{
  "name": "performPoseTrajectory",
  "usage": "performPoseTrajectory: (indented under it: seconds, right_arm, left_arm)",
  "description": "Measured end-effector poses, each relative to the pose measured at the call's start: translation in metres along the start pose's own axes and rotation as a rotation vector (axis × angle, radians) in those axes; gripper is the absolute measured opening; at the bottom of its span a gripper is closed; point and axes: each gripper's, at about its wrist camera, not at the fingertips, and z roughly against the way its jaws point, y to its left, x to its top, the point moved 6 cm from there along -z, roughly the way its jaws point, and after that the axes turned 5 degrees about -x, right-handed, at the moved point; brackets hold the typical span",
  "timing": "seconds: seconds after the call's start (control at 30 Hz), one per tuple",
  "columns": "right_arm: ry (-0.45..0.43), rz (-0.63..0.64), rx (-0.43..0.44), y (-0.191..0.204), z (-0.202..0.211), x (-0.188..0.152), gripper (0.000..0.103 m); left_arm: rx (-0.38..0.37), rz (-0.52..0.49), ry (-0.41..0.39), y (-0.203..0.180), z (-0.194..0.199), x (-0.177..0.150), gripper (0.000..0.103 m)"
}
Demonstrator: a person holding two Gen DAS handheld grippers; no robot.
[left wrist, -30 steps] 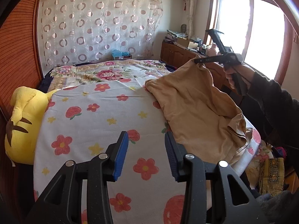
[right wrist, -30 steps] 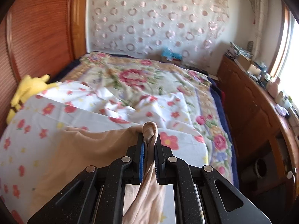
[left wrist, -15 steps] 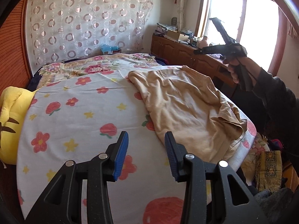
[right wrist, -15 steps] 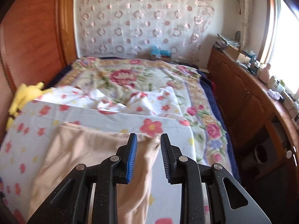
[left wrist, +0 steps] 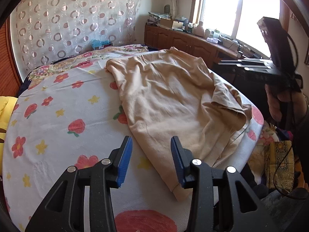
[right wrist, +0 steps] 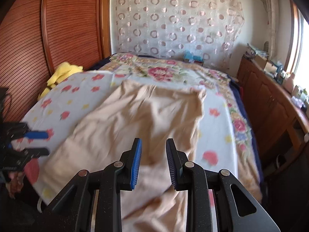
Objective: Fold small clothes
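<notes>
You had a floral bedsheet [left wrist: 58,104] spread over the bed, with a patterned quilt [right wrist: 160,71] beyond it and a circle-print curtain [right wrist: 173,19] hanging on the far wall. A yellow plush toy [right wrist: 61,71] lay at the sheet's far left edge against the slatted wooden panel [right wrist: 58,25]. A wooden cabinet [right wrist: 270,100] ran along the right side under the window, its top crowded with small items too small to tell apart. A patterned bag [left wrist: 280,164] sat off the bed's near right corner. Nothing lay between your grippers and the cloth.

The tan garment [left wrist: 173,100] lay spread on the sheet, wrinkled, with its right edge flopped over on itself near the bed's edge.

Your left gripper [left wrist: 151,158] hung over the garment's near corner with its jaws apart and nothing between the pads; the cloth lay below them, not pinched. Your right gripper [right wrist: 153,162] had just been opening; its jaws stood apart with nothing clamped, over the garment's near end. Your right hand [left wrist: 278,100] gripped its handle beside the bed.
</notes>
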Motion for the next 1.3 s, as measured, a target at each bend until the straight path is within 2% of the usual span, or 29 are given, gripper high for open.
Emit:
performPoseTrajectory:
  seconds: [0.17,0.23,0.27,0.47,0.77,1.03,1.3]
  right_arm:
    - [0.017,0.005,0.012,0.001,0.008,-0.025,0.027]
    - [0.025,0.001,0.017,-0.002,0.007,-0.030,0.030]
    - [0.031,-0.002,0.020,-0.003,0.003,-0.025,0.033]
    - [0.034,-0.020,0.029,-0.002,0.005,-0.028,0.038]
    - [0.048,-0.008,0.046,0.007,0.006,-0.035,0.039]
    - [0.109,-0.017,0.048,0.006,-0.015,-0.038,0.039]
    - [0.062,0.010,0.054,0.020,-0.007,-0.021,0.039]
  left_arm:
    - [0.005,0.005,0.033,0.000,-0.011,-0.006,0.042]
    - [0.023,0.011,0.054,0.003,-0.017,-0.009,0.042]
    - [0.023,0.013,0.060,0.004,-0.019,-0.010,0.042]
    - [0.033,0.017,0.082,0.005,-0.026,-0.015,0.042]
    - [0.037,0.023,0.066,0.007,-0.026,-0.016,0.045]
    - [0.036,0.028,0.065,0.007,-0.025,-0.016,0.046]
    - [0.037,0.030,0.060,0.006,-0.025,-0.015,0.047]
